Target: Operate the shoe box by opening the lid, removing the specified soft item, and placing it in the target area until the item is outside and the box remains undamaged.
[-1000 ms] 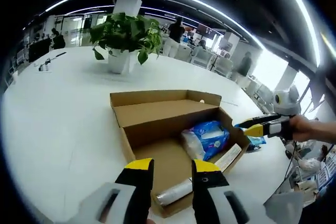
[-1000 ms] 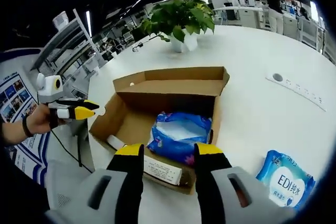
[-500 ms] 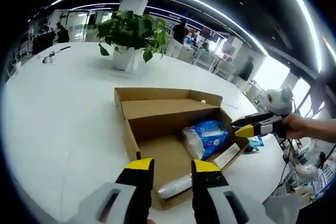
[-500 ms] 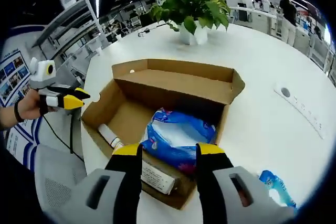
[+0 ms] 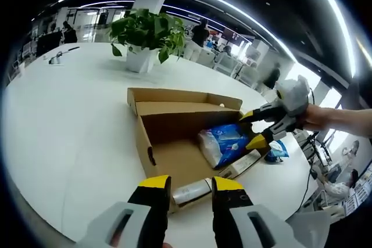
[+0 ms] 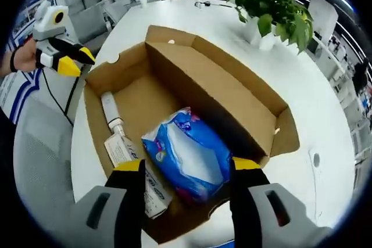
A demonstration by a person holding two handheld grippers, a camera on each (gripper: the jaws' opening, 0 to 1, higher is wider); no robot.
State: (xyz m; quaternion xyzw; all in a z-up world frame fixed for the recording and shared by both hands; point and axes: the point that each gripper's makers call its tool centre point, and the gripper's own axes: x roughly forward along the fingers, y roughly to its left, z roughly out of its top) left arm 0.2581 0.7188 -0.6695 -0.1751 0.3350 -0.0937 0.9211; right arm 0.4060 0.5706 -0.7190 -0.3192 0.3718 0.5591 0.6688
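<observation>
Right gripper view had swung from a low look across the table to a steep look down into the shoe box; the right gripper had closed in and hung with jaws spread wide, empty, straddling the blue soft pack lying in the box beside a tube and a small carton; the lid stood open, so the grab seemed next. The left gripper waited near the box end, jaws apart, holding nothing.
</observation>
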